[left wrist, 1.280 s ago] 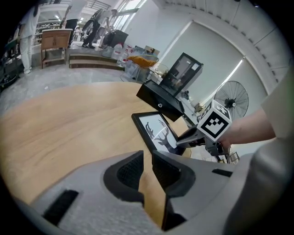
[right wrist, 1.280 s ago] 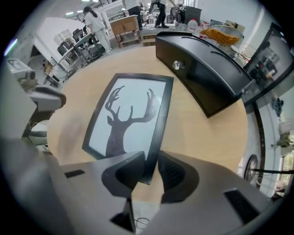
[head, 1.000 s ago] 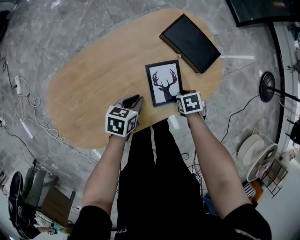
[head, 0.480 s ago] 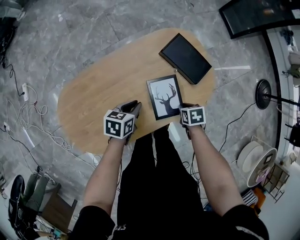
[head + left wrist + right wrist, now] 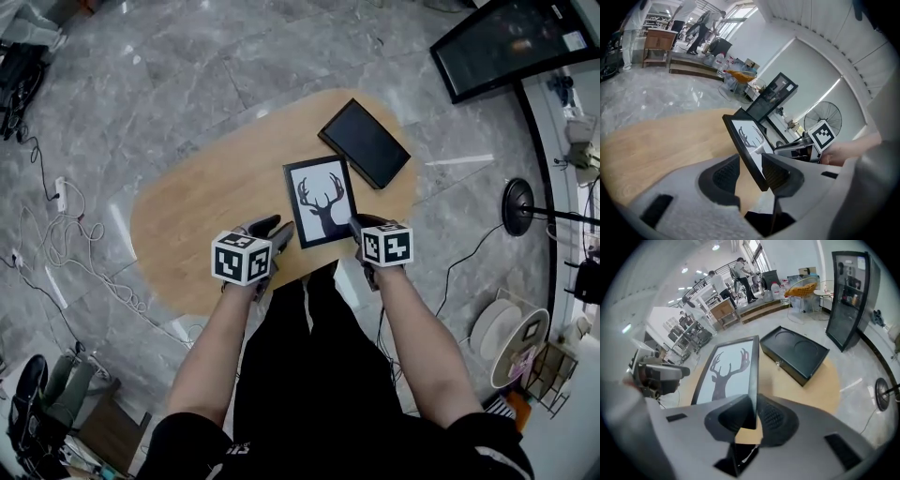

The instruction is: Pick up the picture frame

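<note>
Nearby, black case (image 5: 365,143) lies beyond picture frame (image 5: 321,201).

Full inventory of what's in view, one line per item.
picture frame: one, black with a deer print, held tilted above the table's near side
box: one, black, flat, on the table's far right end
table: one, light wood, oval, centre
display cabinet: one, black, upper right
fan stand: one, black, floor at right
cables: several, white, floor at left
left gripper: grey, jaws opening, frame's near left corner between them
right gripper: grey, shut on frame's near right corner
</note>
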